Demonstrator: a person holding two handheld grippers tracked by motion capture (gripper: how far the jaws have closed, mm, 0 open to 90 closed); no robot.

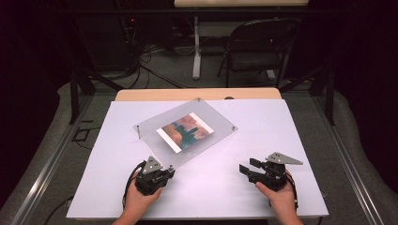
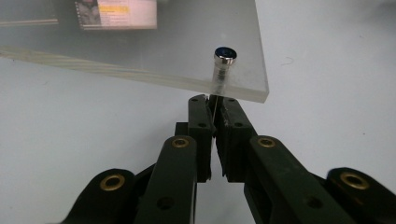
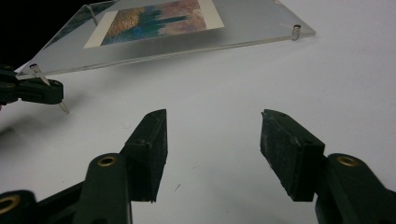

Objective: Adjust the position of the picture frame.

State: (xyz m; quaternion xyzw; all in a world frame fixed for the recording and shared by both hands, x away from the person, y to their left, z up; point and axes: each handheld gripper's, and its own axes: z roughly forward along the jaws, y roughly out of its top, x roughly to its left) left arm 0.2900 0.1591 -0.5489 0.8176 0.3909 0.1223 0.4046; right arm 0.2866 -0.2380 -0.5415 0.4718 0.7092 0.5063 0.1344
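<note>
Sitting on the white surface (image 1: 263,187) is a clear acrylic photo frame (image 1: 150,131), a thick see-through slab with a colourful print (image 1: 185,131) of orange and teal sandwiched in the middle and little metal standoff pins at the corners. It's tilted, propped up off the surface on those pins. The left tool (image 1: 169,172) is at the frame's near corner, clenched tight on the thin shaft of the corner pin (image 2: 223,65) right under the acrylic edge; the pin's shiny round head pokes out the top. The right tool (image 1: 247,166) hangs off to the side, well apart from the frame, jaws spread wide and holding nothing.
</note>
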